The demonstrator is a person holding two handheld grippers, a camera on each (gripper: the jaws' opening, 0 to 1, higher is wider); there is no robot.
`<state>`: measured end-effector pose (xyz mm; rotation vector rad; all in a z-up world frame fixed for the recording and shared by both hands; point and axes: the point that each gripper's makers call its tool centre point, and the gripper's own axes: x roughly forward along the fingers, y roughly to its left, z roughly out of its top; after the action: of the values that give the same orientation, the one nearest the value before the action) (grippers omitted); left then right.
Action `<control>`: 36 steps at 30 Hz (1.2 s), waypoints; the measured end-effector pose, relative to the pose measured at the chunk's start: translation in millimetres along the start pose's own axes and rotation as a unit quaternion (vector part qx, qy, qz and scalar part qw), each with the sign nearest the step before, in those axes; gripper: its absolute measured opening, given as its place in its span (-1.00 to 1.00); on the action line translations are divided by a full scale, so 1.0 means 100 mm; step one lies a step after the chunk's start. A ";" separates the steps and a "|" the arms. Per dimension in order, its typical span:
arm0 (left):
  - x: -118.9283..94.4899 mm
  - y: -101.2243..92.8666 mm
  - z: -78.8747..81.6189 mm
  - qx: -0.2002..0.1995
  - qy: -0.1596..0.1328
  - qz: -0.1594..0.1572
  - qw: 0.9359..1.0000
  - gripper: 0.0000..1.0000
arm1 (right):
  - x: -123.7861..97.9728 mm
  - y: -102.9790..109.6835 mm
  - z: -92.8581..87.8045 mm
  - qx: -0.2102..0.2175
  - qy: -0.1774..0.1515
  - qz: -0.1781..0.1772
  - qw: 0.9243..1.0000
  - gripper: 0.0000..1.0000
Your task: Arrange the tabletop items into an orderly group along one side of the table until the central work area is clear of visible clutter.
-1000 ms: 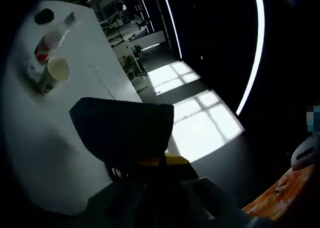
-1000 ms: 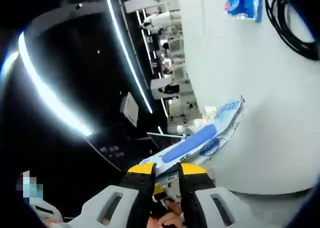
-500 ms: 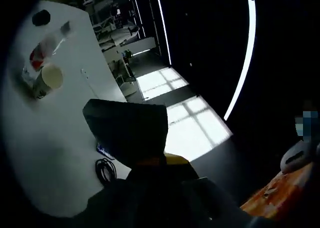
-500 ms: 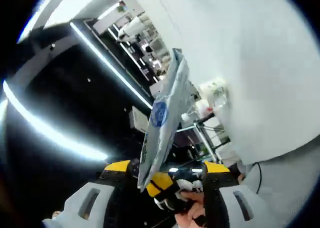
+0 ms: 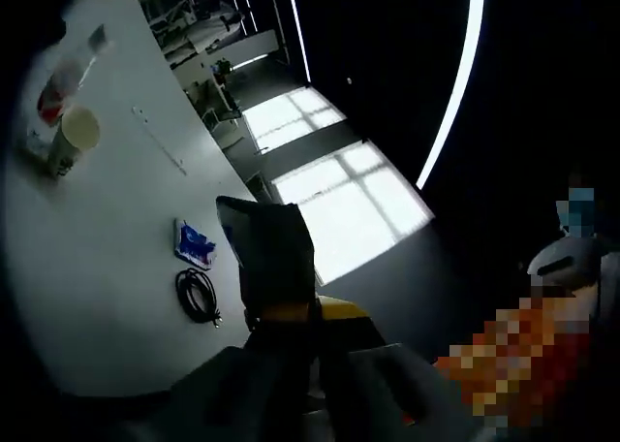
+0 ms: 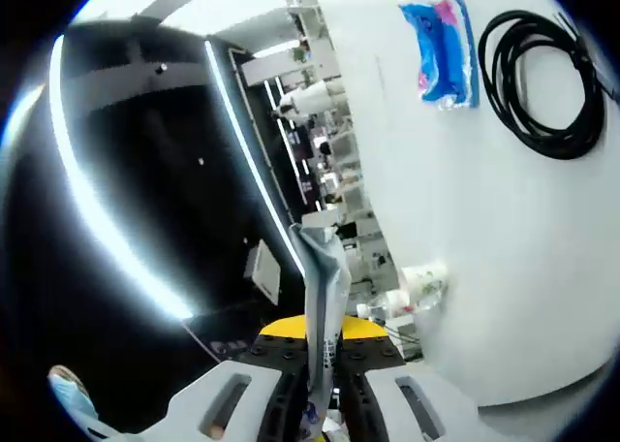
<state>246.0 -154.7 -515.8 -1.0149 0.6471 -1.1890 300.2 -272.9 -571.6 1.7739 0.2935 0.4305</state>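
Observation:
In the left gripper view my left gripper (image 5: pixel 308 314) is shut on a flat black pouch (image 5: pixel 271 258) that stands up from its yellow-tipped jaws, off the table's edge. On the white table (image 5: pixel 107 229) lie a blue tissue pack (image 5: pixel 194 243) and a coiled black cable (image 5: pixel 199 297). In the right gripper view my right gripper (image 6: pixel 325 357) is shut on a white and blue wipes packet (image 6: pixel 325 287), seen edge-on, off the table's side. The tissue pack (image 6: pixel 441 49) and the cable (image 6: pixel 542 83) lie on the table (image 6: pixel 504 268) beyond.
A paper cup (image 5: pixel 76 134) and a clear bottle with a red label (image 5: pixel 53 83) stand at the table's far end; the cup (image 6: pixel 423 280) and bottle (image 6: pixel 387 308) sit near the table's edge. A person in an orange sleeve (image 5: pixel 504 364) is at the right.
The right jaws stood wide apart half a second ago and are now shut on the wipes packet, turned edge-on. The black pouch looks narrower, and both views have shifted over the table.

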 end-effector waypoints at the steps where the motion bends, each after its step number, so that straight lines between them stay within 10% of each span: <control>1: -0.02 0.02 0.02 0.002 -0.001 0.003 1.000 -1.00 | 0.00 0.01 0.00 -0.013 0.002 -0.003 1.000 -0.92; 6: -0.09 0.29 0.29 -0.027 -0.088 0.045 0.995 -1.00 | 0.01 0.09 0.07 -0.037 -0.030 -0.005 0.999 -1.00; 9: -0.05 0.33 0.31 0.030 -0.112 0.067 0.991 -0.98 | 0.02 0.16 0.11 -0.051 -0.038 0.004 0.998 -1.00; 15: 0.04 0.50 0.26 -0.008 -0.155 0.093 0.984 0.44 | 0.04 0.33 0.22 -0.030 -0.085 0.040 0.995 -1.00; 21: 0.25 0.60 -0.01 -0.043 -0.126 0.084 0.987 -0.06 | 0.08 0.39 0.21 -0.027 -0.081 0.053 0.995 -1.00; 25: 0.31 0.55 0.24 -0.067 -0.198 0.064 0.976 -0.80 | 0.08 0.37 0.16 -0.053 -0.068 0.046 0.995 -1.00; 36: 0.25 0.64 0.33 -0.015 -0.187 0.095 0.978 -1.00 | 0.02 0.36 0.08 -0.147 -0.033 0.031 0.988 -1.00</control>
<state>309.7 -166.2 -556.8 -1.1394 0.4527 -0.7949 304.2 -287.8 -537.9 1.5070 0.1202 0.4355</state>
